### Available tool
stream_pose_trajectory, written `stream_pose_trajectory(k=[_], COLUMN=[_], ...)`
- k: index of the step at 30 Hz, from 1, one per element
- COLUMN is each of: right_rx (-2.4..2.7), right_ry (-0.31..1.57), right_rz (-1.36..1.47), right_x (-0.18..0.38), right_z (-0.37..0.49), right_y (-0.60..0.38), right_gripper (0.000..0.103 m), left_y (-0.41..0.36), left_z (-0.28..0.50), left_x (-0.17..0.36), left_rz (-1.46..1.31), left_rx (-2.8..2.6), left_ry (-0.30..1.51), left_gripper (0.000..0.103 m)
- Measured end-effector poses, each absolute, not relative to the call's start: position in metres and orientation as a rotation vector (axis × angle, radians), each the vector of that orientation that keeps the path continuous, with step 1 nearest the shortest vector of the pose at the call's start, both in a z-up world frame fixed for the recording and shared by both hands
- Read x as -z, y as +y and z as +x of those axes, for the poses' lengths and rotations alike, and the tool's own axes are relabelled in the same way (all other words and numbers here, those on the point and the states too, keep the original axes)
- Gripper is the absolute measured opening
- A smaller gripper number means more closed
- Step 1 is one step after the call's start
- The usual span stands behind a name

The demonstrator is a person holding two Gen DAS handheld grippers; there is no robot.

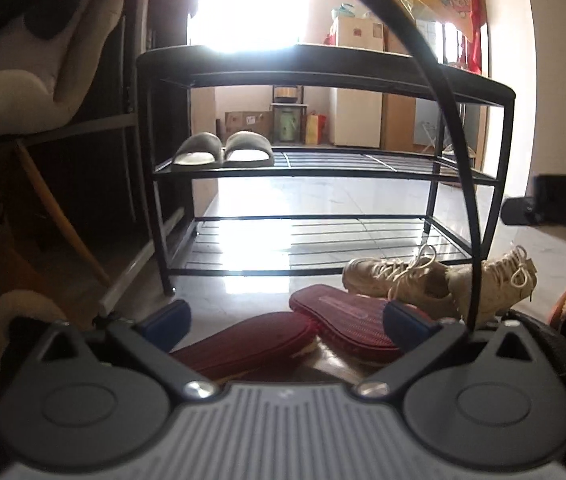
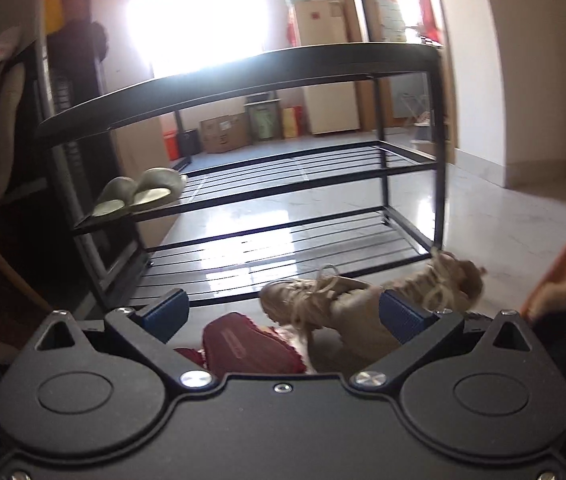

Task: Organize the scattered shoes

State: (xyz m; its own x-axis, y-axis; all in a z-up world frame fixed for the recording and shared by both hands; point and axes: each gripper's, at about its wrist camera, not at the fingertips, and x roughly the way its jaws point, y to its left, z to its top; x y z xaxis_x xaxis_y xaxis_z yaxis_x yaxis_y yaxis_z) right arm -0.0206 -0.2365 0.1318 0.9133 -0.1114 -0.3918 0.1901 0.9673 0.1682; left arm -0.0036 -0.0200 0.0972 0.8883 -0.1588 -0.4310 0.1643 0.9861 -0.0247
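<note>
A black metal shoe rack [image 1: 323,174] stands ahead, with two grey slippers [image 1: 223,152] side by side on the left of its middle shelf. Two red slippers [image 1: 251,340] lie on the floor in front of it, one sole-up [image 1: 343,320]. Two beige lace-up sneakers [image 1: 403,280] lie to their right. My left gripper [image 1: 283,320] is open and empty just above the red slippers. My right gripper [image 2: 283,314] is open and empty over a red slipper [image 2: 243,344] and a beige sneaker [image 2: 315,300]; the rack [image 2: 283,184] is beyond.
An orange fur-lined boot [image 2: 563,276] lies at the right. A chair with plush cushions [image 1: 23,60] stands left of the rack. A black cable [image 1: 443,100] arcs across the left wrist view. Cardboard boxes [image 2: 223,134] and a fridge [image 2: 327,64] stand far behind.
</note>
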Motion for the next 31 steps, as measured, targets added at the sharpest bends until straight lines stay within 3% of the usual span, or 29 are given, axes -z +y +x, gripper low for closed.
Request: stream_pose_trajectory(k=[7, 31], right_rx=[0.164, 0.107], right_ry=[0.364, 0.405], right_rz=[0.207, 0.278], right_x=[-0.133, -0.117], right_z=[-0.039, -0.038], right_y=[-0.243, -0.241], right_gripper=[0.103, 0.103], left_y=[-0.022, -0.038], left_z=[0.002, 0.009], left_x=[-0.103, -0.104], left_rz=[-0.074, 0.020], left_rx=[0.163, 0.113], left_ry=[0.476, 0.505], left_gripper=[0.103, 0.102])
